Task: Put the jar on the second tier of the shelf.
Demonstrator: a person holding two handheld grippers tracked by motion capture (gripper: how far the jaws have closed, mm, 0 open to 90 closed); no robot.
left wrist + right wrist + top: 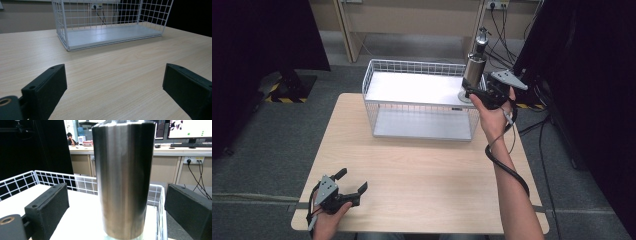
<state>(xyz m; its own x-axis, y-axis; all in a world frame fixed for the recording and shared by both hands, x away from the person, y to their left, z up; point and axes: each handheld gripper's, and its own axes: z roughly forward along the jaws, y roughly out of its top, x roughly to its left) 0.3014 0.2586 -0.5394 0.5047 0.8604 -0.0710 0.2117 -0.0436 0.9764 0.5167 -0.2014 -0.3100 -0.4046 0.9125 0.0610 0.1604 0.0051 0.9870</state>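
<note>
on the high view i see a light wooden table (422,170) with a white wire basket (419,100) standing at its far side. the basket has a flat white shelf on top and a second white floor below, with wire walls around.

my right gripper (477,93) is at the far right corner of the basket, held by the right hand (492,117). a metal bottle (474,70) stands upright on the top shelf at this corner, on a small clear round base. it has a narrower cap on top. on the right gripper view the bottle (123,177) is between my two black jaws, very close to the camera. the jaws stand wide apart, one on each side of it, and there is a visible gap between each jaw and the steel wall, so they are not touching it. the basket's rim (50,178) runs behind and to the sides.

my left gripper (353,186) is low at the near left corner of the table, in the left hand (329,220). its jaws are spread apart with nothing between them. on the left gripper view they point over bare wood (112,72) toward the basket (112,35), which is well apart from them.

a black cable (507,167) hangs from the right gripper along the forearm. behind the table there is grey floor, a wall socket (498,5) with cables, and dark curtains on both sides.
</note>
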